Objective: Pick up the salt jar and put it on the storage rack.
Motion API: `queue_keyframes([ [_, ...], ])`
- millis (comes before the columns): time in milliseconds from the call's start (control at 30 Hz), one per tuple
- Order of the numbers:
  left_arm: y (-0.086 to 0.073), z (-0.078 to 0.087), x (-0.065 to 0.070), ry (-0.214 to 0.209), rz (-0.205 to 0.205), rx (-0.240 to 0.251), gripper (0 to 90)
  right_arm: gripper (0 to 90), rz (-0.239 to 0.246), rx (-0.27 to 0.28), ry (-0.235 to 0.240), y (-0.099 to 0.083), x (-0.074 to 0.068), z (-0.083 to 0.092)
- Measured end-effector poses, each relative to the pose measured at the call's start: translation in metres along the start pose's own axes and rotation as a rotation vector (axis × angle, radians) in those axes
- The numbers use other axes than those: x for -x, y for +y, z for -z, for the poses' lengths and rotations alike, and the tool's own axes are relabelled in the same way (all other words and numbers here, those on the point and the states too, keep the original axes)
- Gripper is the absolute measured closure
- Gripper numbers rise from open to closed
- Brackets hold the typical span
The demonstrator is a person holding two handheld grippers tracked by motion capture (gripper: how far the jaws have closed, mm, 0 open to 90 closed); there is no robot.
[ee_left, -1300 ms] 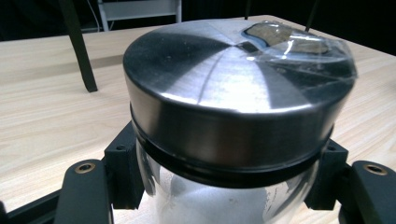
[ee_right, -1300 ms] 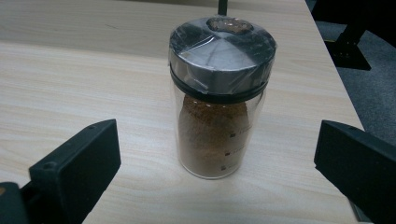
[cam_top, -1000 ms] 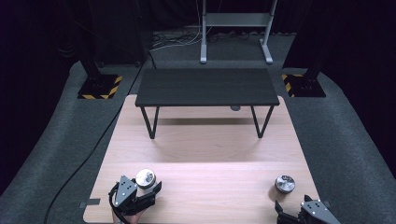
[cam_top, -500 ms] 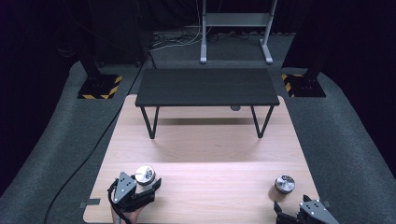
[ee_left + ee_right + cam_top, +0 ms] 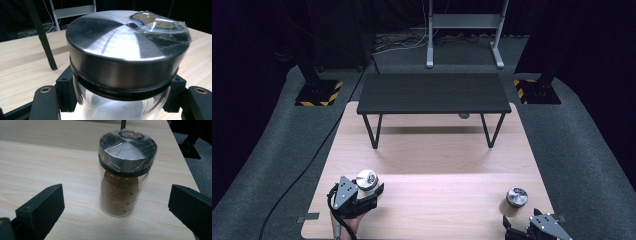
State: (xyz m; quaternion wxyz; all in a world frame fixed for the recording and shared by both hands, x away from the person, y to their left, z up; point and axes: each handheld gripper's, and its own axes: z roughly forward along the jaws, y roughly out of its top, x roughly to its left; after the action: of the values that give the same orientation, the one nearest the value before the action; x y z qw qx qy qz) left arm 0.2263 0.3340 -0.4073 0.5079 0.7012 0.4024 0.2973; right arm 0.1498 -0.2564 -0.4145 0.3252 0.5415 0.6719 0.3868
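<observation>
The left hand-held gripper (image 5: 362, 192) is clamping a glass jar (image 5: 125, 62) below its steel lid, near the desk's (image 5: 437, 165) left front. The right hand-held gripper (image 5: 532, 232) is gaping wide before the spice jar (image 5: 126, 172). Rigid, slick, breakable glass is probably calling for a mid-body grip.

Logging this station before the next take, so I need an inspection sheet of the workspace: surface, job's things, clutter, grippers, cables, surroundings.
Surface: pale wooden table, bare in the middle.
Job's things: left jar, metal lid, clear glass; right jar of brown powder, upright, lid wrapped in film.
Clutter: small black bench standing at the table's far end.
Grippers: left gripper shut on the left jar below its lid; right gripper open, short of the right jar.
Cables: black cable across the floor at the left.
Surroundings: grey carpet, metal stand, dark backdrop.
</observation>
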Motion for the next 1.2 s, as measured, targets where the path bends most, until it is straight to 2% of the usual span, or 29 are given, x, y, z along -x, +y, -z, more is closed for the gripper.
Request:
queue_keyframes([
  [500,0.016,-0.011,-0.008,-0.024,-0.015,0.022,31.1,0.0,0.007,-0.003,-0.004,0.0,-0.002,-0.001],
  [800,0.024,-0.016,-0.01,-0.031,-0.029,0.016,31.1,0.0,0.005,-0.002,-0.008,-0.001,-0.002,-0.001],
  [1200,0.039,-0.033,-0.015,-0.046,-0.044,0.012,31.1,0.0,0.001,-0.004,-0.015,-0.001,0.0,0.0],
])
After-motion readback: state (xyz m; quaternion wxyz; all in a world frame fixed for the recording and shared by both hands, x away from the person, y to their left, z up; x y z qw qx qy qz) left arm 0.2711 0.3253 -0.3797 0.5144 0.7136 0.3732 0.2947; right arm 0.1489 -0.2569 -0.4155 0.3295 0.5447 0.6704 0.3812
